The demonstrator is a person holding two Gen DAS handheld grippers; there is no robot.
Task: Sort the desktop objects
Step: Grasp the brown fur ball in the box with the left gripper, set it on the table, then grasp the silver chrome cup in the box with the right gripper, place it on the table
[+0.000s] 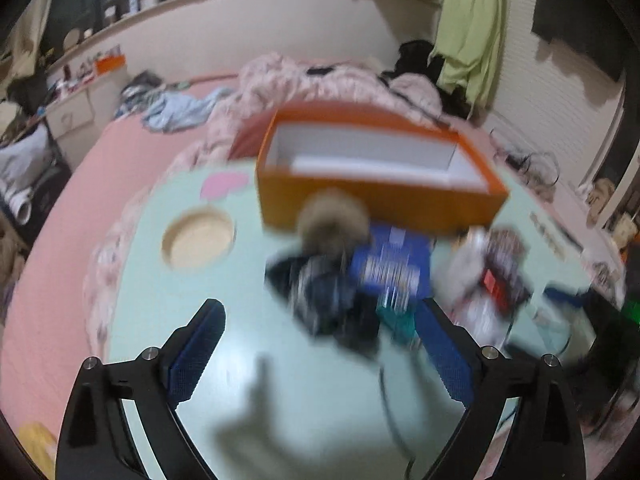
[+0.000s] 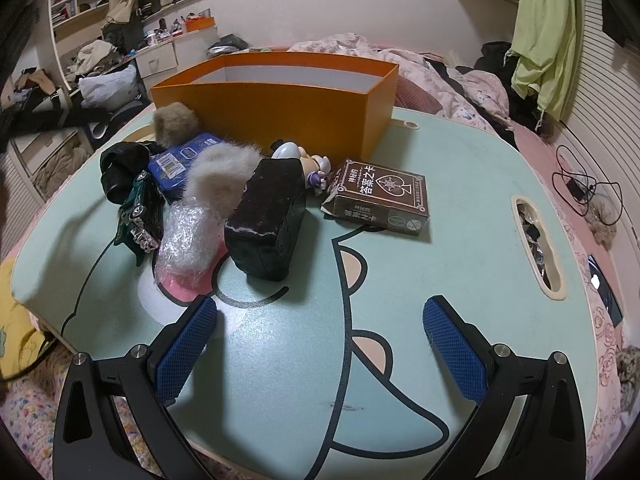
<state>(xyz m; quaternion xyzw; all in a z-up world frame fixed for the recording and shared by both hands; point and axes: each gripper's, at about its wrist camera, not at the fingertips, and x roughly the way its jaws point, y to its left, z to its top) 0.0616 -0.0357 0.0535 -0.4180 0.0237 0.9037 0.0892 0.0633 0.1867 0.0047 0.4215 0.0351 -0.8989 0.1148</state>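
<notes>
An open orange box [image 2: 280, 108] with a white inside stands at the far side of a mint-green lap table [image 2: 460, 208]; it also shows in the blurred left wrist view [image 1: 360, 196]. In front of it lies a pile: two grey fur balls [image 2: 176, 120] [image 2: 222, 178], a blue box [image 2: 178, 164], a black pouch [image 2: 120, 168], a green toy car [image 2: 136, 216], a bubble-wrap roll [image 2: 182, 240], a black block [image 2: 268, 220], a small figurine [image 2: 316, 168] and a brown card box [image 2: 380, 200]. My right gripper [image 2: 320, 328] is open and empty, short of the pile. My left gripper [image 1: 320, 328] is open and empty, near the blue box [image 1: 390, 272].
The table sits on a pink bed [image 1: 80, 208] with crumpled bedding [image 2: 440, 76]. The table has a round cup recess [image 1: 198, 238] and a slot [image 2: 538, 248] with small items. Cables [image 2: 580, 188] and a phone [image 2: 604, 292] lie on the bed to the right.
</notes>
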